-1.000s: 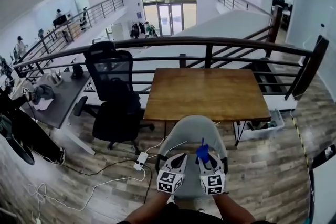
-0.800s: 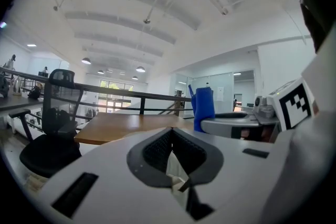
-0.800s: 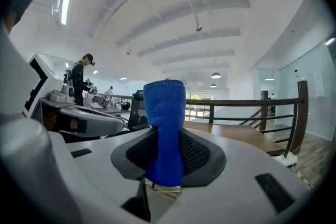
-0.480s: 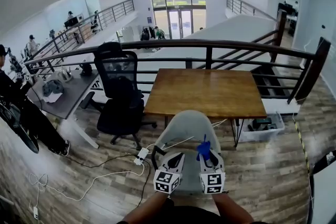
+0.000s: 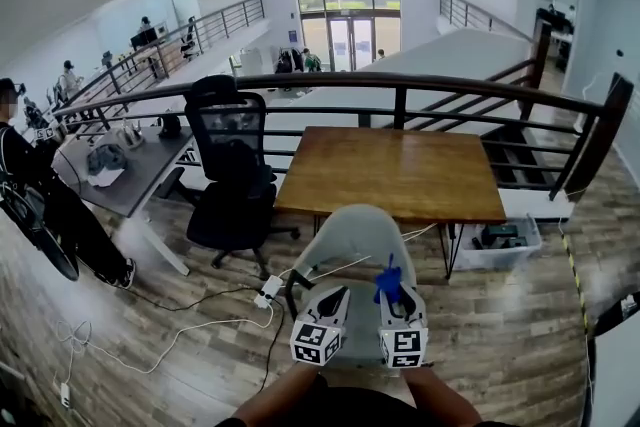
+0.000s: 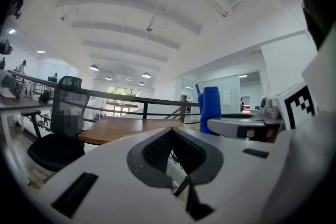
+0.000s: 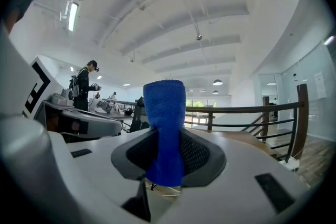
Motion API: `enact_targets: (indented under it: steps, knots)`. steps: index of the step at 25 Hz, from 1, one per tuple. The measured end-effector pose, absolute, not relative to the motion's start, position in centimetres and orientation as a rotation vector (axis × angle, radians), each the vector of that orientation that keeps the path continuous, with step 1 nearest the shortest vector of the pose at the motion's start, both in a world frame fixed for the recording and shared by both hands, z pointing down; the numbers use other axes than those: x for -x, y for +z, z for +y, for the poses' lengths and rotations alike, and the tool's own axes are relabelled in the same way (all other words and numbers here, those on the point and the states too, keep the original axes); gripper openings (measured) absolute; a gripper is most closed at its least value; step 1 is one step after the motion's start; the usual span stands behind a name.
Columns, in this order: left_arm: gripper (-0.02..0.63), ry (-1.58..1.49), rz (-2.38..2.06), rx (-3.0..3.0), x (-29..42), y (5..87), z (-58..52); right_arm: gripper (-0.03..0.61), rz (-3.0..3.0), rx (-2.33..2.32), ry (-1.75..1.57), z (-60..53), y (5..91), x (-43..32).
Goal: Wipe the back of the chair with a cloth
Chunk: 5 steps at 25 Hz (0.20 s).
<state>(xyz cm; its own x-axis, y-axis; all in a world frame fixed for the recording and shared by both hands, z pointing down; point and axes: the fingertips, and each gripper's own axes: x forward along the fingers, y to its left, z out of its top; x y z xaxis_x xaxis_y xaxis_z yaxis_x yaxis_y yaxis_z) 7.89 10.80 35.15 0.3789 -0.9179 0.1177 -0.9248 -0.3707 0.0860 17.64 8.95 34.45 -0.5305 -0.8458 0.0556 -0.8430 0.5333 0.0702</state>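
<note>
A light grey chair (image 5: 358, 240) stands with its back toward me, in front of a wooden table (image 5: 392, 173). Both grippers hover side by side over the chair's near edge. My right gripper (image 5: 392, 299) is shut on a blue cloth (image 5: 387, 283), which sticks up out of its jaws; in the right gripper view the cloth (image 7: 165, 128) stands upright between the pads. My left gripper (image 5: 335, 299) is shut with nothing in it. From the left gripper view the cloth (image 6: 210, 109) shows at the right, above the other gripper.
A black office chair (image 5: 233, 185) stands left of the table, beside a grey desk (image 5: 115, 180). A black railing (image 5: 400, 90) runs behind the table. Cables and a power strip (image 5: 268, 290) lie on the wood floor. A person (image 5: 40, 205) stands at the far left.
Both grippers have stayed over the grey chair, drifting slightly left in the view. The cloth remains held. The head view has shifted, and a person has come into view at the left.
</note>
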Motion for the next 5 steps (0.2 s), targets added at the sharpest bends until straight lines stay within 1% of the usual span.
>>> enact_targets:
  steps: [5]
  knots:
    - [0.005, 0.032, -1.737, -2.443, -6.84, 35.27, 9.91, 0.120, -2.683, -1.472, -0.042, 8.34, 35.26, -17.78]
